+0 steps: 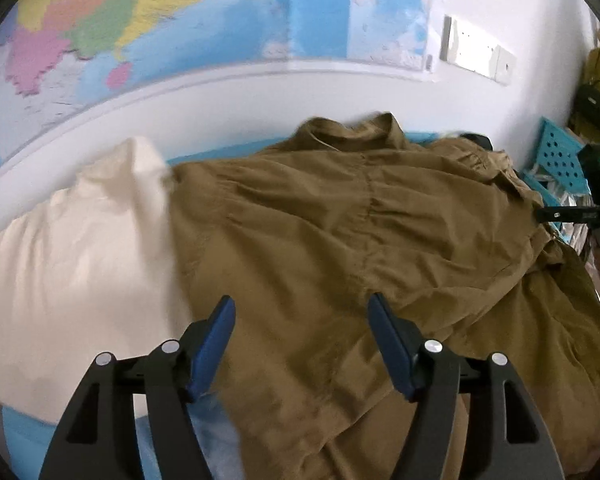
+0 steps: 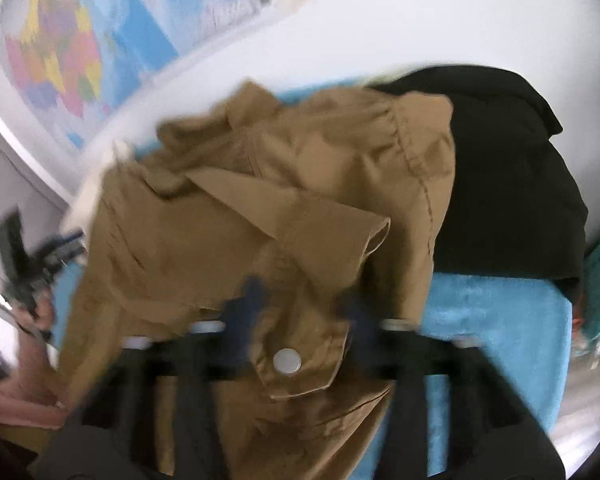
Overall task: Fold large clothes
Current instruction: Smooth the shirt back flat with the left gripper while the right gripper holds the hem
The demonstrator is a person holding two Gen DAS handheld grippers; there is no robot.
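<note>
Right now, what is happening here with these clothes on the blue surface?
A person with a gripper in each hand is working on a large brown cotton jacket spread over a blue towel-covered surface. The left gripper hovers above the jacket's lower part with its jaws open, holding nothing. The right gripper is blurred; a jacket cuff with a white snap button lies between its jaws, but whether they are closed is unclear. A cream cloth lies beside the jacket, a black garment on its other side.
</note>
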